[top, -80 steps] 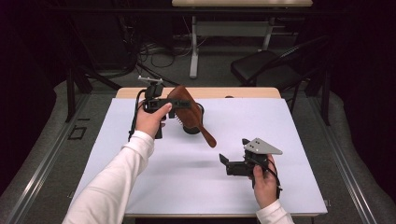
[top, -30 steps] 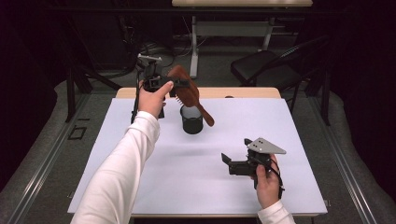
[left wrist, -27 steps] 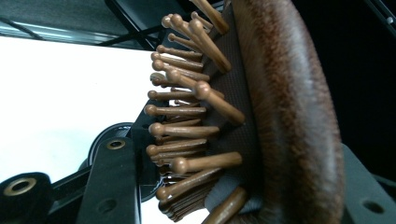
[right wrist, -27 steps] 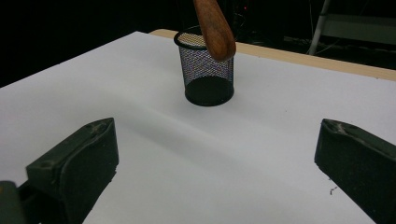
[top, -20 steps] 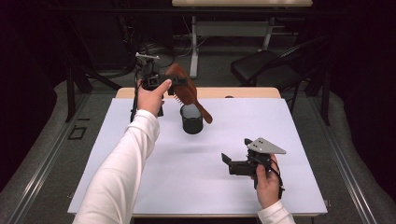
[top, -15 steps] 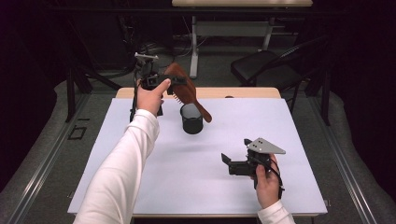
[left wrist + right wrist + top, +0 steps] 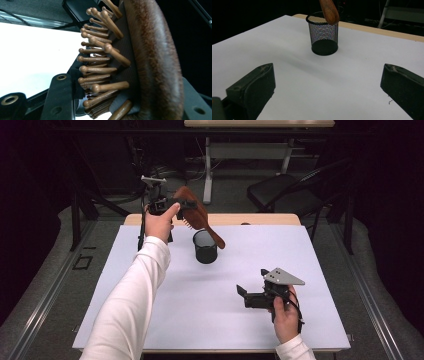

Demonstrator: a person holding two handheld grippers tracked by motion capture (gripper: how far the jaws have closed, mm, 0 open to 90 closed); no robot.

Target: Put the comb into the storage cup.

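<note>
Hairbrush [image 7: 196, 212] hangs above the far-left part of the worktop [image 7: 165, 290], clamped by its head in the left tool [image 7: 159, 202], handle tilted down w/ its tip over the mesh cup [image 7: 205, 247], probably lined up to drop in. Right tool [image 7: 241, 291] rests near-right, jaws wide, holding nothing. Worktop is white sheet, wood edge at far side; dark room, chair & desk legs behind.

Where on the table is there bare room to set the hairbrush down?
The white table top is bare left of the mesh cup, and between the cup and the right gripper. It is crowded only at the cup, where the hairbrush, held by the left gripper, hangs over it.
</note>
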